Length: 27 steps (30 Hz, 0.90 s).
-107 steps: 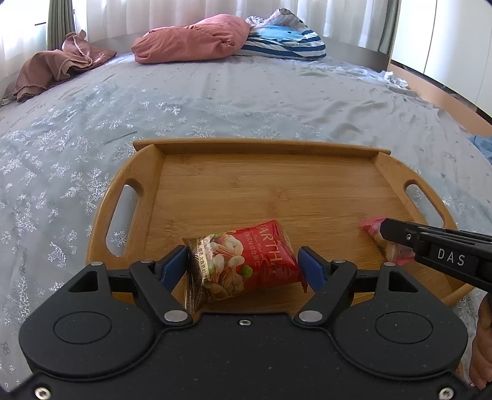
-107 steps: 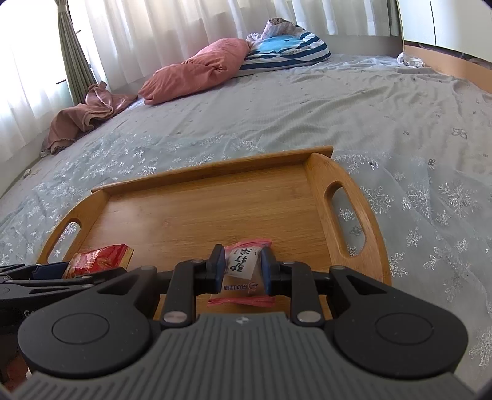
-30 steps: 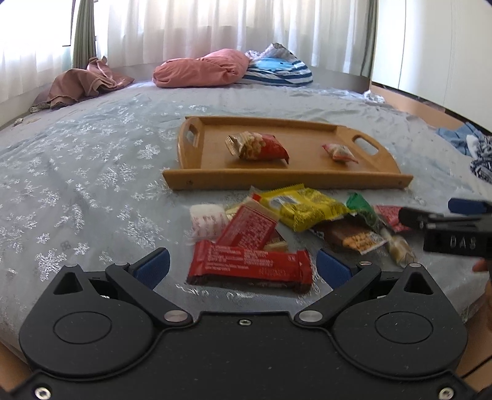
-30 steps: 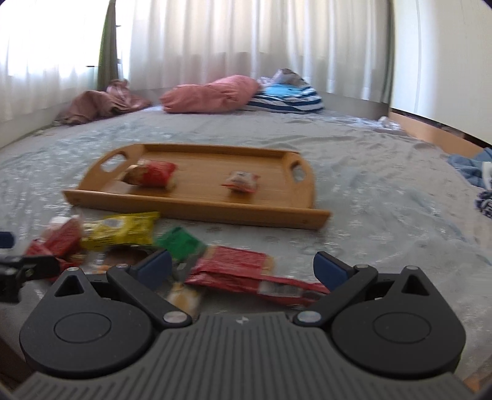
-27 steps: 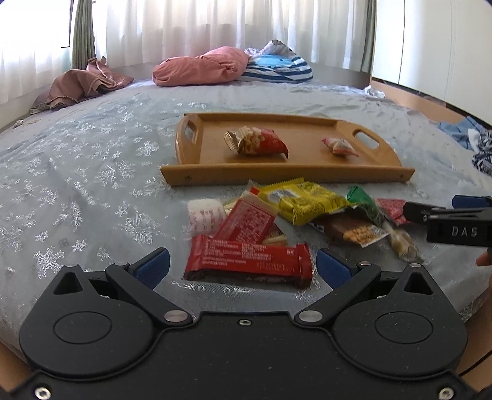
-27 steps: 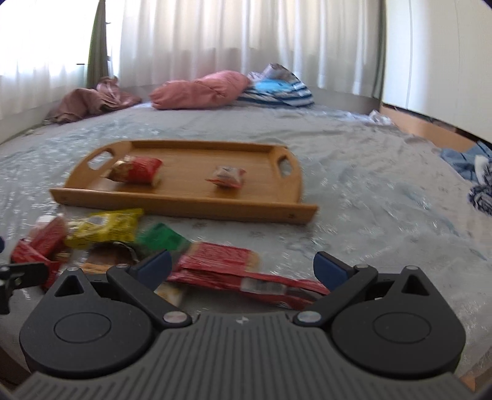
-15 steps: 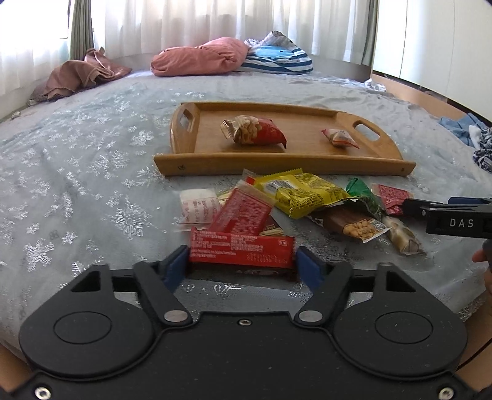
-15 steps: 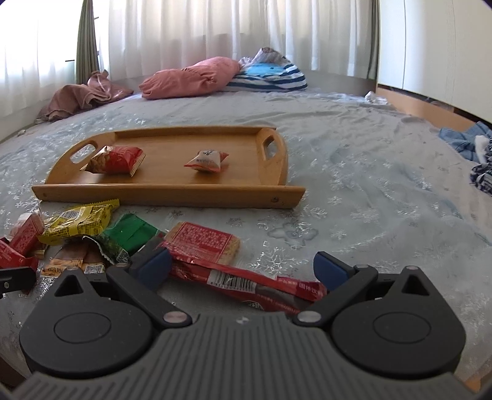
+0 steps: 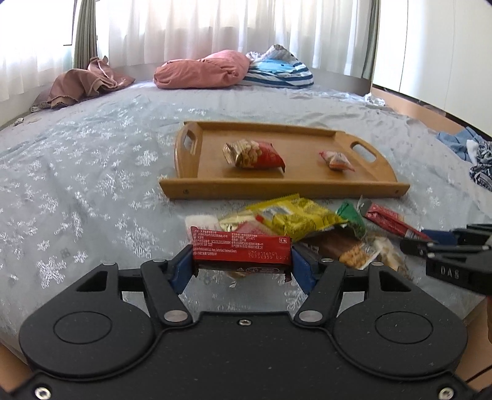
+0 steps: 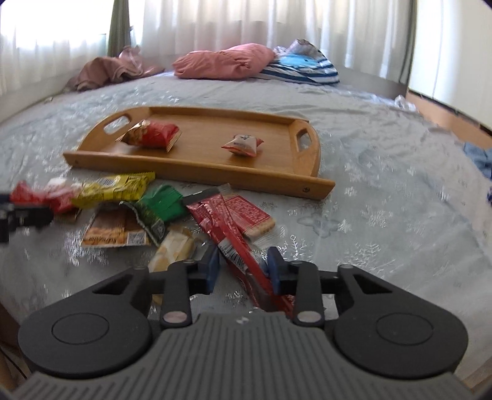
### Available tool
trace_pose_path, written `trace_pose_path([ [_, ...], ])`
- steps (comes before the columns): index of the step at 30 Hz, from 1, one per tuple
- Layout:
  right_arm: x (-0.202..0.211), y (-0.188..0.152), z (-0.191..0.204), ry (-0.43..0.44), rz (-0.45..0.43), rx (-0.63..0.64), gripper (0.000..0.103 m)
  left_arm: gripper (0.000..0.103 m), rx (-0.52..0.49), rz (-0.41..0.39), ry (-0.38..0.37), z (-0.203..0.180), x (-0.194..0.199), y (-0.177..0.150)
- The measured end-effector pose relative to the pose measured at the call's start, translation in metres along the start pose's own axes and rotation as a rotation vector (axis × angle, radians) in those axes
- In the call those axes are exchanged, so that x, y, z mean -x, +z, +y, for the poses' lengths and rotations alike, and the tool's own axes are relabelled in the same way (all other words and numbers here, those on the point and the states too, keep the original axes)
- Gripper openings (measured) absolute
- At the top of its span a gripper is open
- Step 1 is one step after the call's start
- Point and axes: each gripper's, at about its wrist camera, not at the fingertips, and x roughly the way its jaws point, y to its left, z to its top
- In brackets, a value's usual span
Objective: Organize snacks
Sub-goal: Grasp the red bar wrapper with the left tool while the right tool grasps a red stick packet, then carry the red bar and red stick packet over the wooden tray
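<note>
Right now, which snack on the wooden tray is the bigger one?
The red nut packet, lying near the tray's left handle. The other, a small pinkish packet, sits toward the right handle and is clearly smaller.

Home bedroom: bed (image 9: pixel 92 160) with snowflake bedspread filled the view, pillows (image 9: pixel 203 70) at 12 o'clock, sheer curtains (image 9: pixel 215 27) behind, wardrobe doors (image 9: pixel 436 46) at 2 o'clock.

A pink pillow (image 9: pixel 201 69) and striped bedding (image 9: pixel 278 70) lie beyond, with perhaps a brown garment (image 9: pixel 81 83) by the curtains (image 9: pixel 215 27).
</note>
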Motion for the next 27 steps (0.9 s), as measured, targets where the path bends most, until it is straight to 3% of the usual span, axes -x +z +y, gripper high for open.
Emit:
trace_pose_path([
  [7,0.012,0.005,0.005,-0.02,-0.018,0.051,0.034,0.063,0.009,-0.024,0.002,0.002,0.004,0.008],
  [17,0.021,0.025,-0.024,-0.017,-0.069,-0.131,0.025,0.063,0.014,-0.05,-0.003,0.007,-0.003,0.029],
  [27,0.014,0.074,-0.053,0.027,-0.101,-0.255,0.024,0.063,0.009,-0.116,0.03,0.015,-0.027,0.08],
])
